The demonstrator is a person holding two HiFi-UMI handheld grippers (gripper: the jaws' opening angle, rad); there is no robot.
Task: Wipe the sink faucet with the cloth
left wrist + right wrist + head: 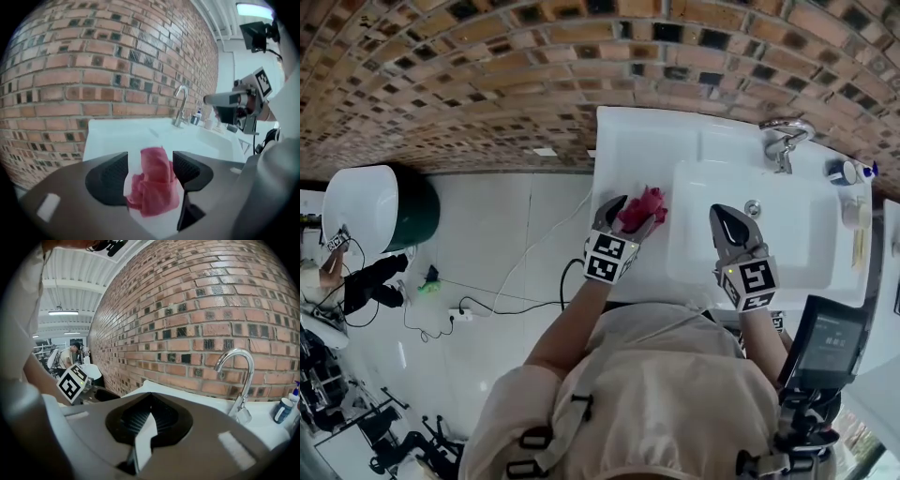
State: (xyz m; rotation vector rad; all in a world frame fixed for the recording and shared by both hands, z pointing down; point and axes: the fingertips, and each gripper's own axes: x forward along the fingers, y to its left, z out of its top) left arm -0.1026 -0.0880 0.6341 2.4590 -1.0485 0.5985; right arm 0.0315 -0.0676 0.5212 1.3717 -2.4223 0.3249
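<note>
— Where's the cloth [645, 204]?
— Centre frame, on the counter [628, 141] between the left gripper's [636, 214] wide-apart jaws. Right gripper [729, 217] (jaws closed, empty) over the sink [797, 234]; faucet [783, 139] upper right, bottles [842, 172] beside.

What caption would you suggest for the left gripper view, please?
Open left claw straddles pink cloth on sink counter, faucet beyond.

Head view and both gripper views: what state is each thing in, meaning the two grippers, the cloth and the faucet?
left gripper: open, cloth between its jaws but not clamped
right gripper: shut, nothing between its jaws
cloth: crumpled, lying on the sink counter beside the basin
faucet: upright, no water seen running, not touched by either gripper
</note>
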